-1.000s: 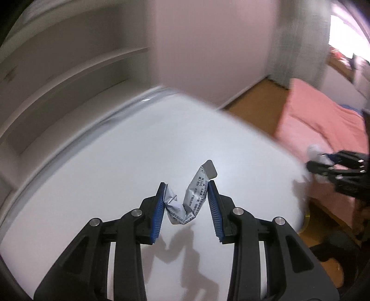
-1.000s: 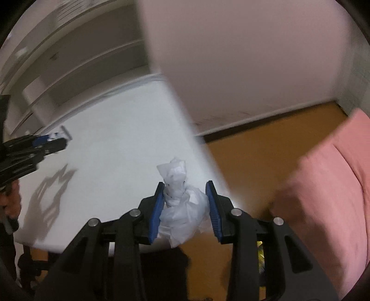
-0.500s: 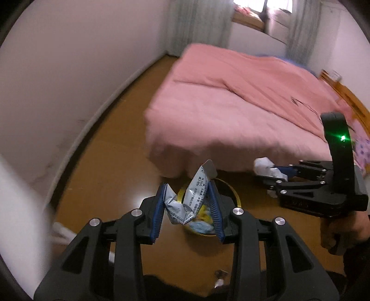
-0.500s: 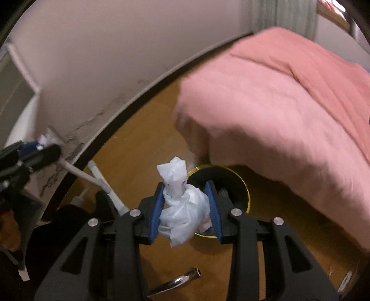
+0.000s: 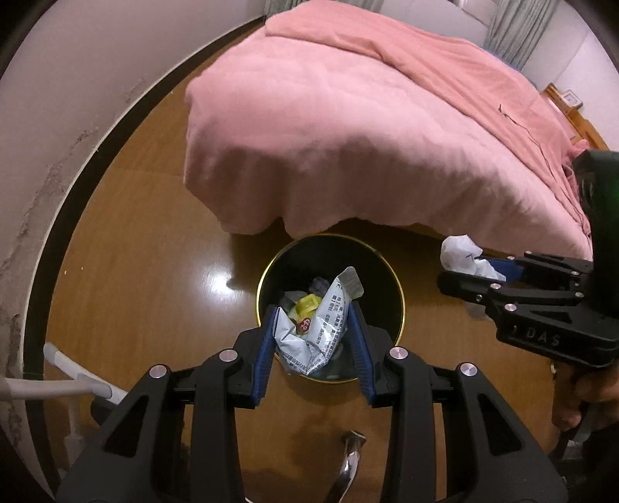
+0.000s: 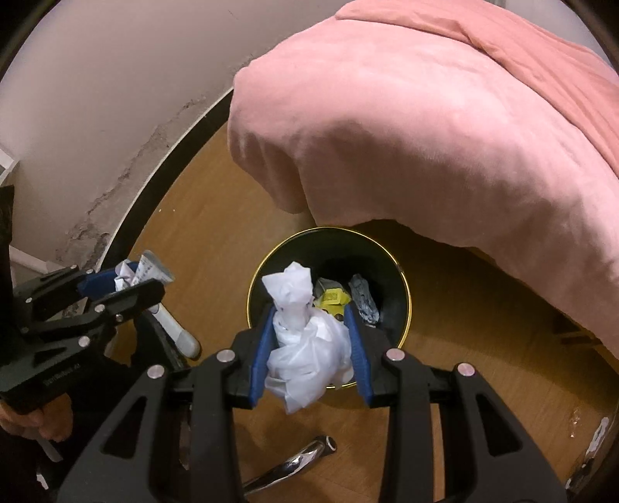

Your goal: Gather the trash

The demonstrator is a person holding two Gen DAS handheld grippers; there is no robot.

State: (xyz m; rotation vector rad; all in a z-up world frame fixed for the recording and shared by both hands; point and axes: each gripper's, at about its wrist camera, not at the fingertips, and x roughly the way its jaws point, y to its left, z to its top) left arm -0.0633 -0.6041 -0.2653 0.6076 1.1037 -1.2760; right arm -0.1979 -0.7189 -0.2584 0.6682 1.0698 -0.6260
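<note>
The left gripper (image 5: 315, 344) is clamped on a crumpled silver snack wrapper (image 5: 317, 332) with printed text, which sits pinched between its blue pads and pokes up past the fingertips. Directly beyond and below the fingertips is a round black waste bin (image 5: 394, 282) with a gold rim, standing on the floor; inside it lie a yellow packet (image 5: 307, 305) and some grey scraps. Below the gripper a chrome chair leg (image 5: 348, 468) shows.

The right gripper (image 6: 309, 336) squeezes a bunched white plastic bag (image 6: 305, 348), its knotted top rising above the pads. The same bin (image 6: 404, 309) lies just ahead of its fingertips, holding the yellow packet (image 6: 332, 300) and a grey crumpled piece (image 6: 363, 300). To this gripper's left, the left gripper (image 6: 127, 282) appears from the side with the wrapper (image 6: 149, 269) in its grip; from the left wrist view, the right gripper (image 5: 470, 267) is off to the right with the bag (image 5: 460, 253) in it.

The floor (image 5: 147, 263) is glossy brown wood with a lamp glare. Just past the bin, a bed covered by a pink blanket (image 5: 348, 135) hangs over the edge. Left of it runs a dark baseboard (image 5: 58, 216) under a scuffed pale wall (image 5: 69, 65). Farthest off, grey-green curtains (image 5: 518, 31) hang beyond the bed.
</note>
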